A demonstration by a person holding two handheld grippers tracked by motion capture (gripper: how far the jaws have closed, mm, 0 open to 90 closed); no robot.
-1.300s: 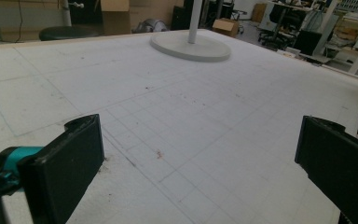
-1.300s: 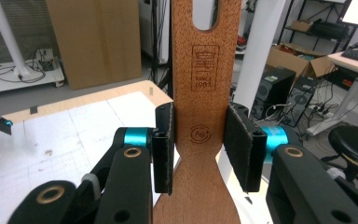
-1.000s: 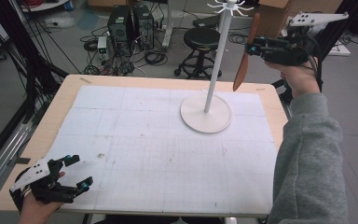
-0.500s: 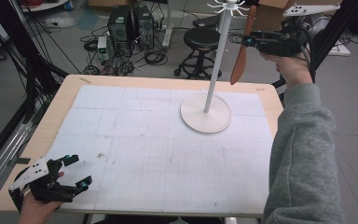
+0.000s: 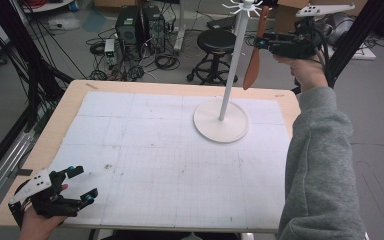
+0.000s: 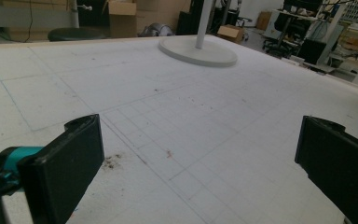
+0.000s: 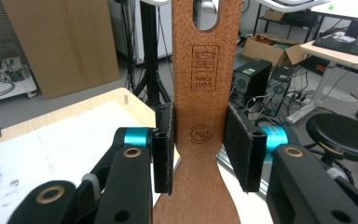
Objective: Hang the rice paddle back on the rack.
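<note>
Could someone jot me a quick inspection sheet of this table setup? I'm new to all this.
Surface: white gridded mat on a wooden table, some dark specks.
Job's things: wooden spatula held up beside the white hook stand.
Clutter: nothing seen on the mat.
Grippers: right gripper shut on the spatula; left gripper open, low at the near corner.
Cables: tangled on the floor.
Surroundings: stool, computer towers, boxes.

Wooden spatula's (image 7: 208,93) top and blade past the frame edges (stamped lettering too small to read)
</note>
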